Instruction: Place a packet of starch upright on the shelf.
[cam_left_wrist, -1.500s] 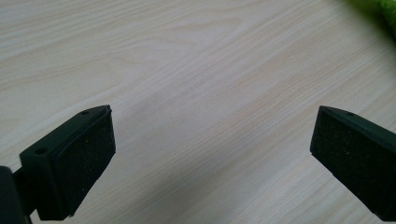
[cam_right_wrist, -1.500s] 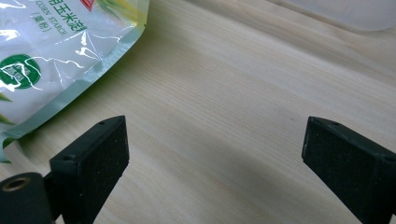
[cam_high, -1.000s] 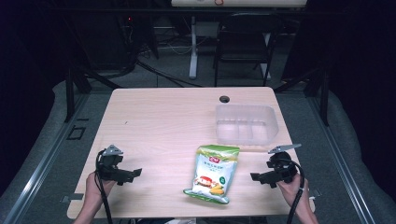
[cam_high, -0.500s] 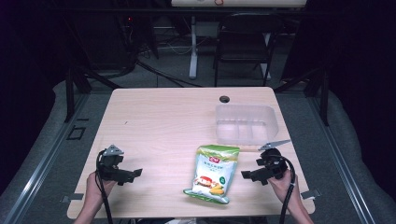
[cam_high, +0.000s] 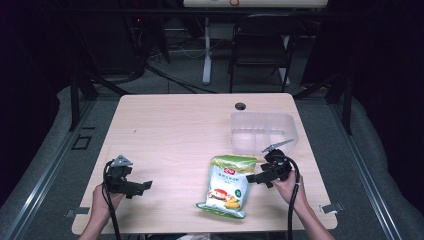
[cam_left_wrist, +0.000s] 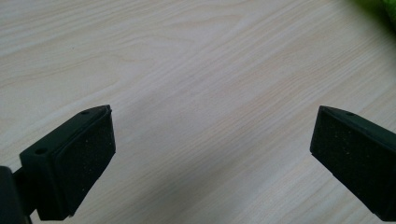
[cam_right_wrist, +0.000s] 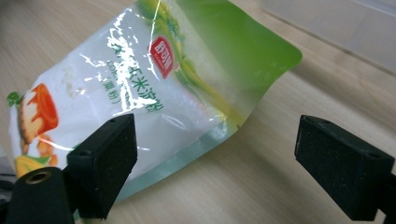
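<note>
A green and white snack bag (cam_high: 227, 186) lies flat on the wooden table (cam_high: 175, 130), near the front edge. My right gripper (cam_high: 251, 178) is just right of the bag's upper half and points left at it. In the right gripper view the bag (cam_right_wrist: 140, 88) lies close ahead, with its right edge by the left pad (cam_right_wrist: 105, 163). The right gripper (cam_right_wrist: 215, 135) is open. Its jaws have just been closing a little, with no pad pressing on the bag. My left gripper (cam_high: 146, 186) rests at the front left, and its jaws (cam_left_wrist: 215, 116) stand open over bare wood.
A clear plastic container (cam_high: 262, 131) with compartments stands behind the right gripper, and its wall (cam_right_wrist: 345, 28) shows at the top right of the right gripper view. A round cable hole (cam_high: 240, 106) sits near the table's far edge. A dark chair (cam_high: 262, 50) stands beyond.
My right gripper has moved left across the table, up to the bag's right edge. The left gripper and the bag have stayed put.
</note>
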